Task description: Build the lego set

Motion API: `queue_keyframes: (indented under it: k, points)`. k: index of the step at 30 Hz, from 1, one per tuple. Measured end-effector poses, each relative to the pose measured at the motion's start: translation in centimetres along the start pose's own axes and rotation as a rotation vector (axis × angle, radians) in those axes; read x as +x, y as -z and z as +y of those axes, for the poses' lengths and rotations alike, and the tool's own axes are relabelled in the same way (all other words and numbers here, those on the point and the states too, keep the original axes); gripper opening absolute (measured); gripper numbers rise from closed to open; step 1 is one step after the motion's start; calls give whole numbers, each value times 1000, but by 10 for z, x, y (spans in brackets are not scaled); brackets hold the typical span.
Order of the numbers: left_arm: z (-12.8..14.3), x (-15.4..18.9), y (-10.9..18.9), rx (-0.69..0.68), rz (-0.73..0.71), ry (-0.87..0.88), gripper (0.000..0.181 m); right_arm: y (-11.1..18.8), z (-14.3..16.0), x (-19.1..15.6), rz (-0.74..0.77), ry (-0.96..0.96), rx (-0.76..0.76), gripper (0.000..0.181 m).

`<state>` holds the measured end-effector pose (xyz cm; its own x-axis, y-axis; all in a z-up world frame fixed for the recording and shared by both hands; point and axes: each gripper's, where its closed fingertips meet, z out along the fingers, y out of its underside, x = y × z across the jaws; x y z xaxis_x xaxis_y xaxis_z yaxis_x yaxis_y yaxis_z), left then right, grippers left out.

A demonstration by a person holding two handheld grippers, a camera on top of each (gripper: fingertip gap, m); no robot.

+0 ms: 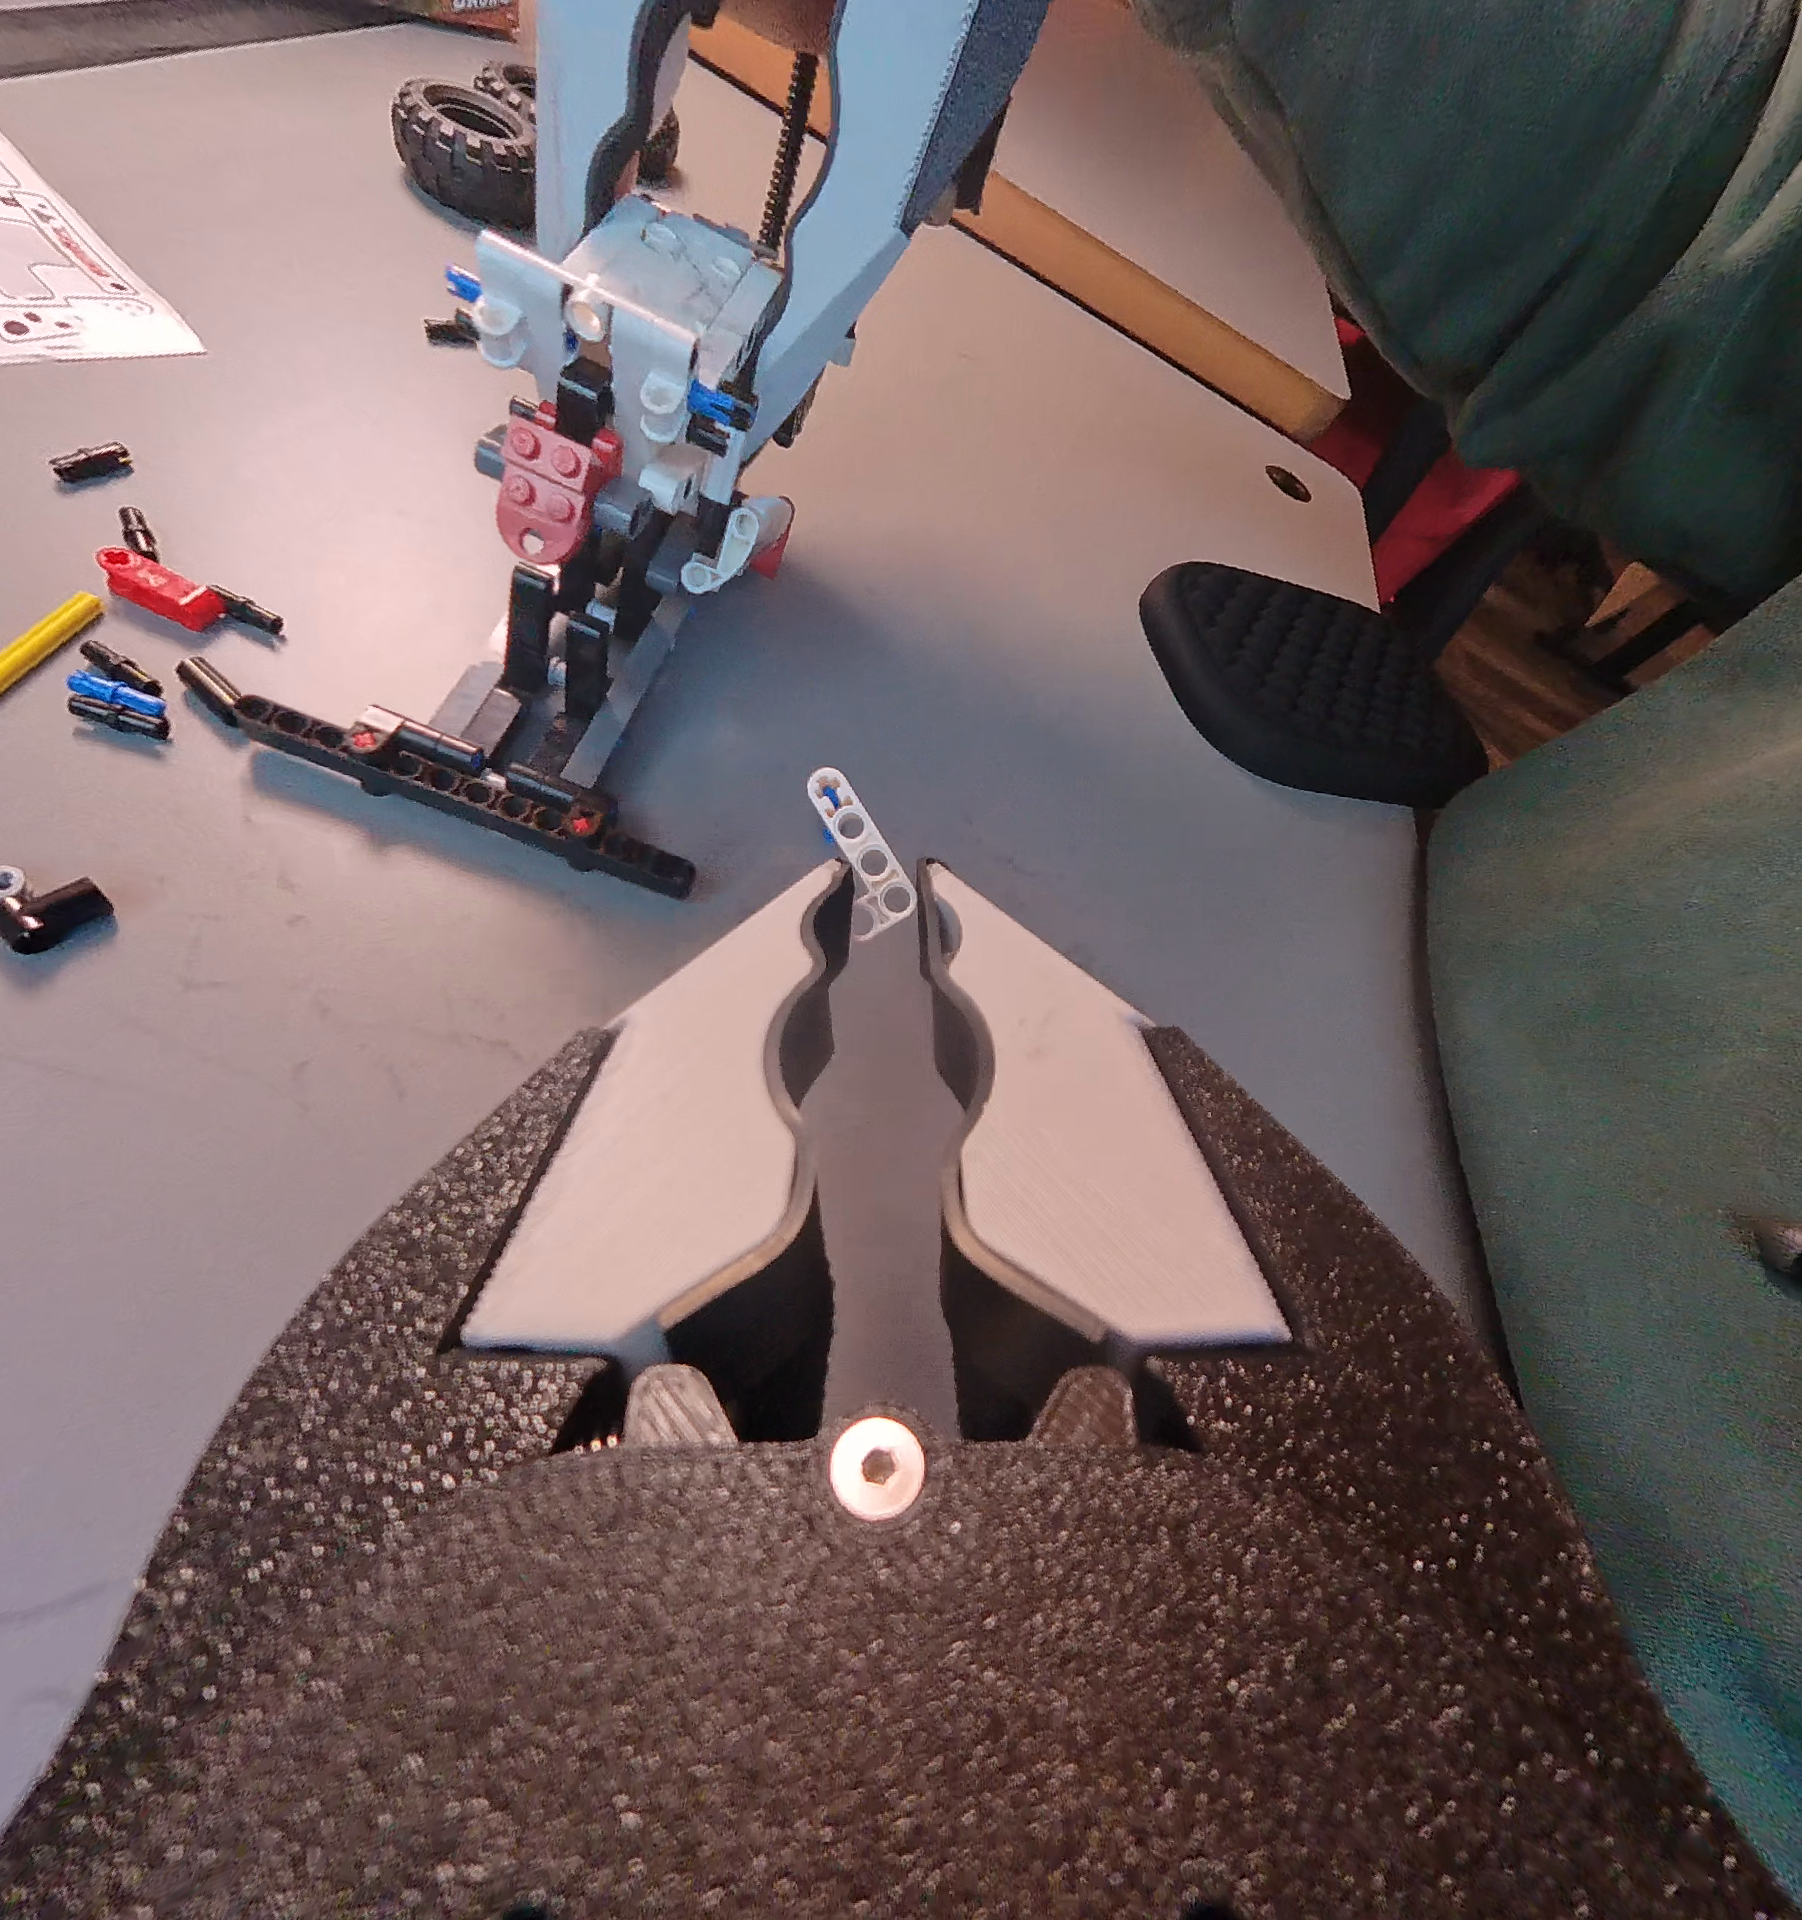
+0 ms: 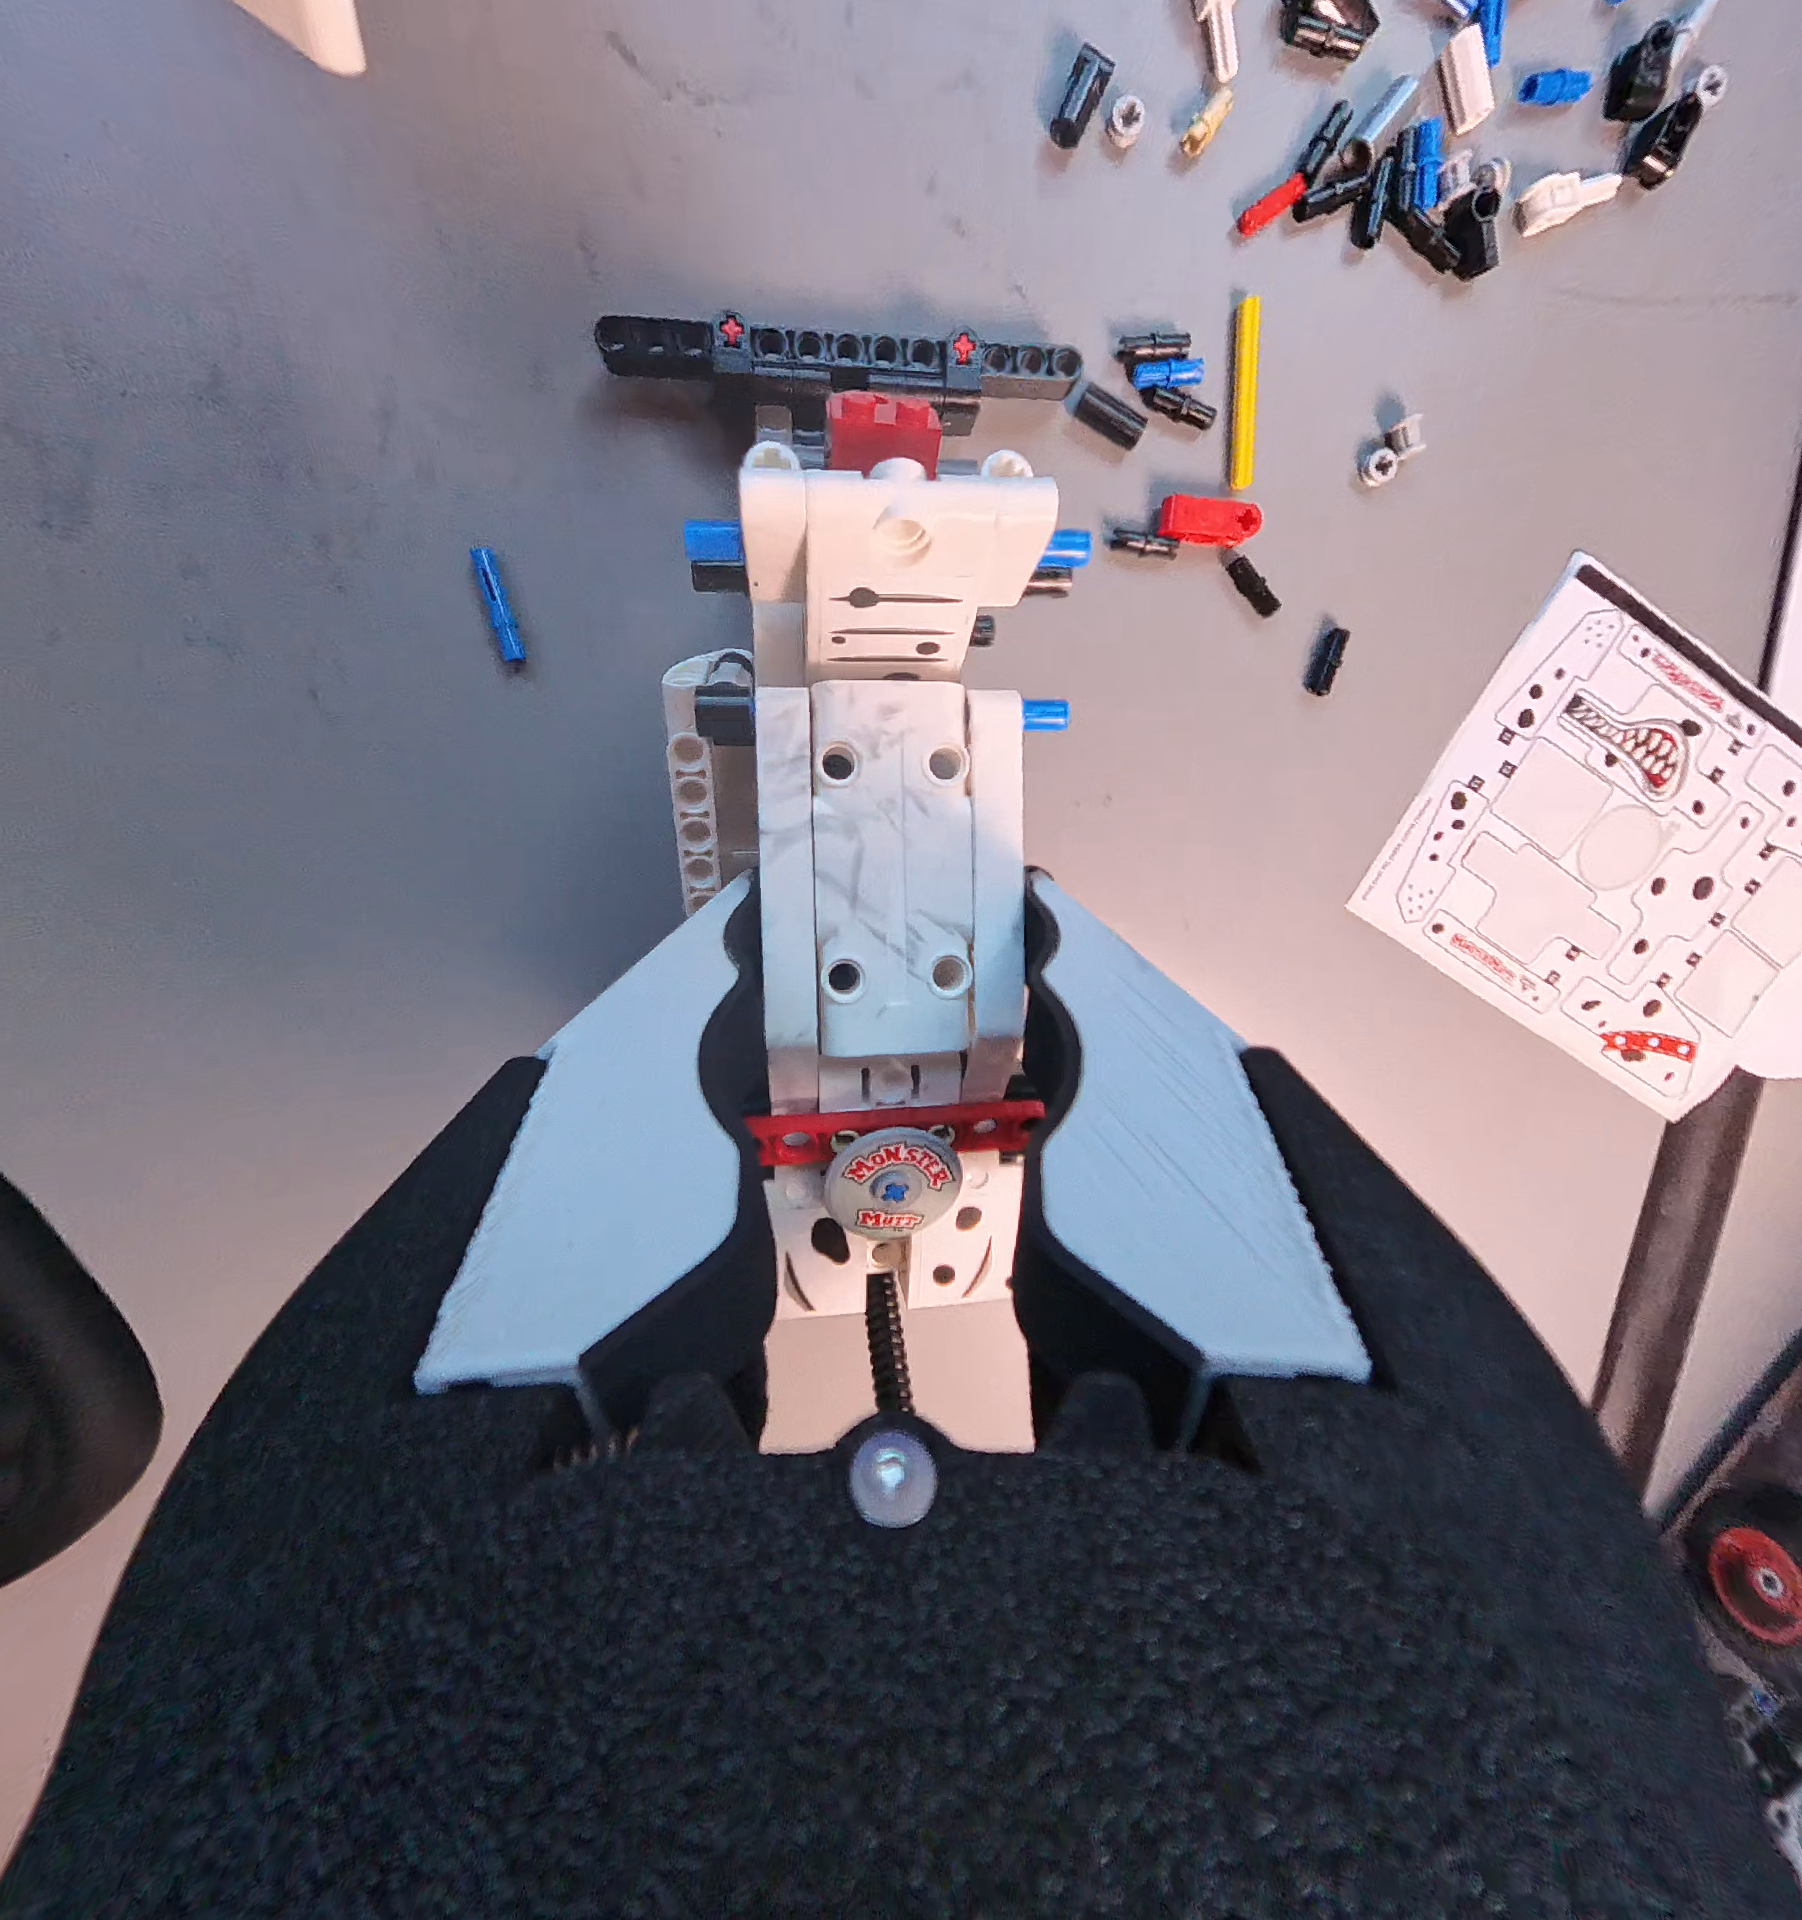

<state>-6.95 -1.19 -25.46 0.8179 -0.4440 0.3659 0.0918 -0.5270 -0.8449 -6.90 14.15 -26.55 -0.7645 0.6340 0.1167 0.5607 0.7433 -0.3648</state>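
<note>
Lego model (image 2: 892, 831) btwn right gripper (image 2: 889, 904) fingers

A grey table (image 1: 1032, 582) carries everything — beyond its edge, a black chair armrest (image 1: 1302, 681) and green fabric (image 1: 1645, 935) beside it.
</note>
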Motion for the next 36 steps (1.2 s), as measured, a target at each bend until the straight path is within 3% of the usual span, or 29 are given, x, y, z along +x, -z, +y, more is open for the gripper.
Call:
queue_keyframes:
  k: [6, 11, 16, 22, 25, 28, 31, 36]
  points:
    - [0, -1, 1, 0, -3, 0, 12, -4, -9, 3, 6, 5, -1, 48]
    - [-2, -1, 2, 9, -7, -2, 12, 18, -24, 3, 83, 10, 1, 55]
    - [-1, -2, 1, 4, -9, 5, 12, 33, -49, -3, 72, -204, -22, 60]
    - [-4, 1, 4, 11, -17, -15, 12, 14, -64, 1, 70, -303, -122, 68]
    - [-6, 1, 7, 16, -23, -23, 12, 1, -63, 1, 31, -272, -210, 50]
    - [-6, 0, 8, 16, -29, -25, 12, -1, -66, -3, -11, -113, -260, 46]
    - [-6, -1, 10, 18, -33, -24, 12, 2, -65, -13, -27, 170, -303, 44]
    - [-6, -2, 12, 22, -34, -22, 11, 17, -38, -23, 54, 592, -452, 41]
